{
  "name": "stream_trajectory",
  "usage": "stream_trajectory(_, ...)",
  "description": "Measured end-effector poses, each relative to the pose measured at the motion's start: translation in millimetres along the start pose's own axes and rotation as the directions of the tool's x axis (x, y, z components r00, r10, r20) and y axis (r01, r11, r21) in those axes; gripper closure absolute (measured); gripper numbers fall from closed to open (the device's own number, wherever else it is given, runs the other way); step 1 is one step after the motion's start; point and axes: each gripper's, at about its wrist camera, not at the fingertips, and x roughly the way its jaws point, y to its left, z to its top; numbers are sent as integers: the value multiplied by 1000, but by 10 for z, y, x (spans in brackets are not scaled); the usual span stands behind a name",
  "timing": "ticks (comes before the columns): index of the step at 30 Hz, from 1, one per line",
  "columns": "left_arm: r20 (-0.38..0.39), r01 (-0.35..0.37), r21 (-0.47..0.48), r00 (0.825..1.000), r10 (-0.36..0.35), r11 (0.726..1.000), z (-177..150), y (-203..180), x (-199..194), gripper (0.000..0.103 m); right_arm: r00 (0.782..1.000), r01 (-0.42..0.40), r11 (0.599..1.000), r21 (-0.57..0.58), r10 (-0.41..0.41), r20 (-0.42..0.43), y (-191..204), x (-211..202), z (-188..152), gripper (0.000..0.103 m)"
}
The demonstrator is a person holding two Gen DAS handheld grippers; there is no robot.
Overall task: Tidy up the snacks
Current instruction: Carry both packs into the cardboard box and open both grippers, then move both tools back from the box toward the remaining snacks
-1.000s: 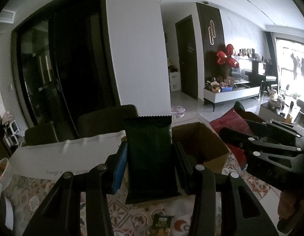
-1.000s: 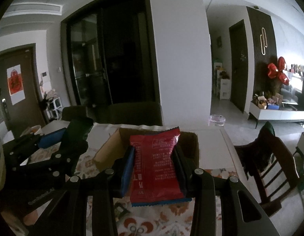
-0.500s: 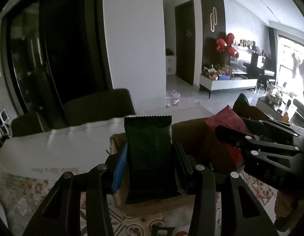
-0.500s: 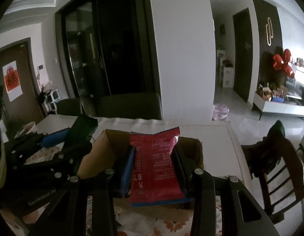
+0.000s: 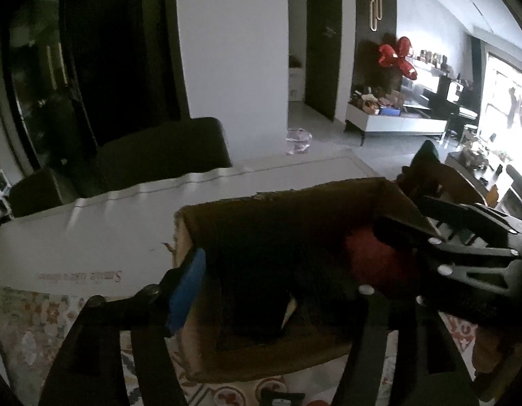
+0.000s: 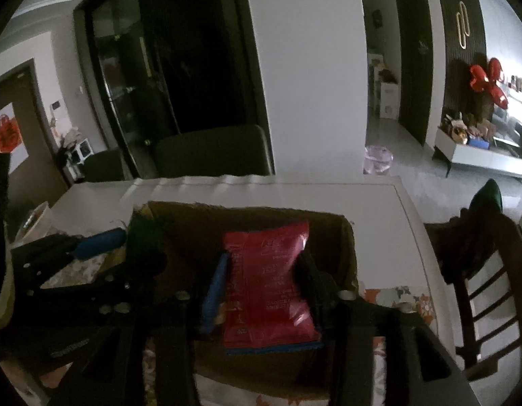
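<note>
Cardboard box (image 5: 294, 209) on the table (image 5: 92, 237). Both grippers, left (image 5: 271, 291) and right (image 6: 264, 291), over it, jaws just opening: dark packet (image 5: 254, 304) loose inside, red packet (image 6: 267, 280) between parted pads, in the box.

- The left wrist view is taken from close above the cardboard box (image 5: 278, 203), angled downward, with the room seen beyond.
- The right wrist view is aimed likewise into the box from its right side.
- The box, the white table (image 6: 328, 199) and what seems the same dark chair are shared.
</note>
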Motion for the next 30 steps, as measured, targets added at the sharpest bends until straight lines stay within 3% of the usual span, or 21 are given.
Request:
stream_trajectory(3, 1, -19, -8, 1000, 19, 1000, 2, 24, -45, 27, 999, 31, 999, 14, -31, 17, -34, -36, -8, 33)
stream_trajectory(15, 102, -96, -9, 990, 96, 995, -165, -8, -571, 19, 994, 85, 996, -22, -84, 76, 74, -422, -133, 33)
stream_trajectory(30, 213, -38, 20, 976, 33, 999, -530, -213, -1337, 18, 972, 116, 993, -24, -108, 207, 232, -1283, -522, 33)
